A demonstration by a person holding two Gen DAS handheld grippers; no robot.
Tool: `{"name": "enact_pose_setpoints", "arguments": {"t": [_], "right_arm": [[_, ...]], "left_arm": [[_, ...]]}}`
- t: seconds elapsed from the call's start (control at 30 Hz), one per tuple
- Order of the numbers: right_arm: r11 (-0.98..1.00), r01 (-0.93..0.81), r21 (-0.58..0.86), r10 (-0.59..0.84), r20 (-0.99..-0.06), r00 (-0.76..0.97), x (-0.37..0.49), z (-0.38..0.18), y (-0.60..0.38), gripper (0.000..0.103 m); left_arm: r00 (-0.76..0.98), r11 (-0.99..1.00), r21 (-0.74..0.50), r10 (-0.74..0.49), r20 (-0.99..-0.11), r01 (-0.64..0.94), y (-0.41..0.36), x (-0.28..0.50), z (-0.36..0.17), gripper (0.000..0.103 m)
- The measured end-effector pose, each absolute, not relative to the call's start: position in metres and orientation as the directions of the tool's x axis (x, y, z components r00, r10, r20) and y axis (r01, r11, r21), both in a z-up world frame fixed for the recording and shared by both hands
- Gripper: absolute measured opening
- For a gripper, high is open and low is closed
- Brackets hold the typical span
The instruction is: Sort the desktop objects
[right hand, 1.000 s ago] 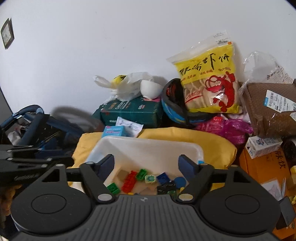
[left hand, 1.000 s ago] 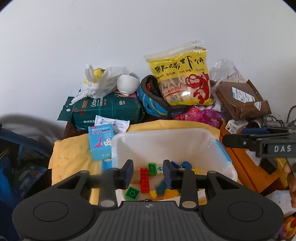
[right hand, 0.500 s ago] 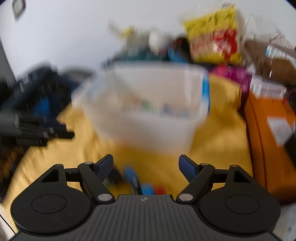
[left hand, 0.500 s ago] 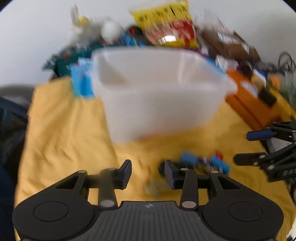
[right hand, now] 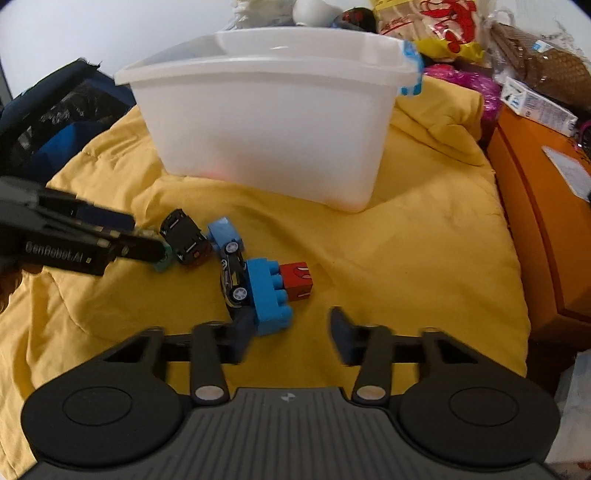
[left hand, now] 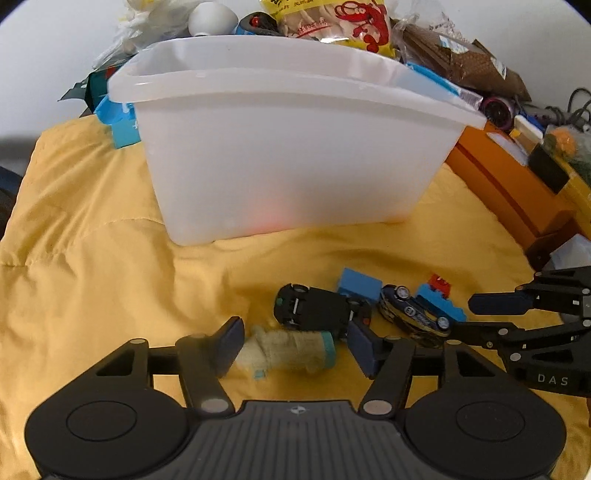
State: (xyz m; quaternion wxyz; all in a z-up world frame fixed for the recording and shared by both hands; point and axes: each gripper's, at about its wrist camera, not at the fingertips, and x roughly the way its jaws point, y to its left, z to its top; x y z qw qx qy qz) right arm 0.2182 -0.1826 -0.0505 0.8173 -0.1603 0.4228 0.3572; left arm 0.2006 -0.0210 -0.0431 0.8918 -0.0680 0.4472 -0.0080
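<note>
A white plastic bin [left hand: 288, 147] stands on the yellow cloth [left hand: 92, 258]; it also shows in the right wrist view [right hand: 273, 122]. In front of it lie a black toy car [left hand: 317, 308], a cream and teal toy [left hand: 288, 352], a small blue block [left hand: 360, 284], a dark toy car [right hand: 232, 280], a blue brick [right hand: 269, 295] and a red block [right hand: 297, 280]. My left gripper [left hand: 295, 345] is open, low over the cloth, its jaws either side of the cream toy. My right gripper [right hand: 291, 334] is open, just before the blue brick.
Snack bags [left hand: 332, 22], a brown parcel [left hand: 461, 59] and boxes pile up behind the bin. An orange box [right hand: 546, 206] borders the cloth on the right. A dark bag [right hand: 62, 118] lies at the left.
Both grippers dropped from above the bin to the cloth in front of it. The left gripper opened wider around the cream toy.
</note>
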Motion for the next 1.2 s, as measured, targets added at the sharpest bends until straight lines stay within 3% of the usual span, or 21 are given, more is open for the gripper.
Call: {"name": "enact_pose_setpoints", "arguments": {"t": [0.4,0.43,0.47,0.6,0.83,0.9,0.93,0.97,1.03,1.2], "right_arm": [[0.674,-0.725,0.142,0.504,-0.806,0.311,0.237,-0.074,-0.167,0.037],[0.669,-0.730,0.139,0.505,-0.806,0.309,0.238,-0.073,-0.167,0.032],[0.659,-0.739,0.141,0.511,-0.805,0.303,0.238,-0.072,-0.166,0.026],[0.647,-0.748,0.146,0.528,-0.794,0.301,0.230,-0.067,-0.173,0.026],[0.659,-0.724,0.204,0.548,-0.789,0.277,0.217,-0.067,-0.203,0.026],[0.653,-0.721,0.231,0.551,-0.799,0.243,0.210,-0.068,-0.209,0.026],[0.650,-0.719,0.247,0.552,-0.804,0.222,0.208,-0.070,-0.211,0.030],[0.649,-0.717,0.252,0.549,-0.808,0.214,0.203,-0.071,-0.212,0.042],[0.654,-0.721,0.228,0.546,-0.802,0.242,0.195,-0.069,-0.215,0.055],[0.676,-0.703,0.223,0.544,-0.795,0.270,0.190,-0.065,-0.212,0.055]], "left_arm": [[0.560,0.996,-0.084,-0.046,-0.827,-0.042,-0.022,0.196,-0.051,0.071],[0.557,0.996,-0.078,-0.046,-0.829,-0.033,-0.023,0.195,-0.052,0.068],[0.552,0.997,-0.079,-0.058,-0.832,-0.014,-0.023,0.194,-0.053,0.056],[0.566,0.997,-0.060,-0.073,-0.821,0.042,-0.023,0.182,-0.054,0.032],[0.583,0.982,-0.187,-0.172,-0.794,0.035,-0.010,0.153,-0.042,0.032],[0.590,0.971,-0.239,-0.202,-0.782,0.015,-0.007,0.145,-0.040,0.038],[0.602,0.974,-0.226,-0.186,-0.777,0.010,-0.007,0.142,-0.038,0.045],[0.618,0.981,-0.196,-0.156,-0.770,0.003,-0.008,0.140,-0.036,0.051],[0.638,0.986,-0.165,-0.128,-0.760,0.001,-0.007,0.143,-0.036,0.051],[0.616,0.981,-0.155,-0.192,-0.764,0.114,-0.022,0.157,-0.042,0.051]]}}
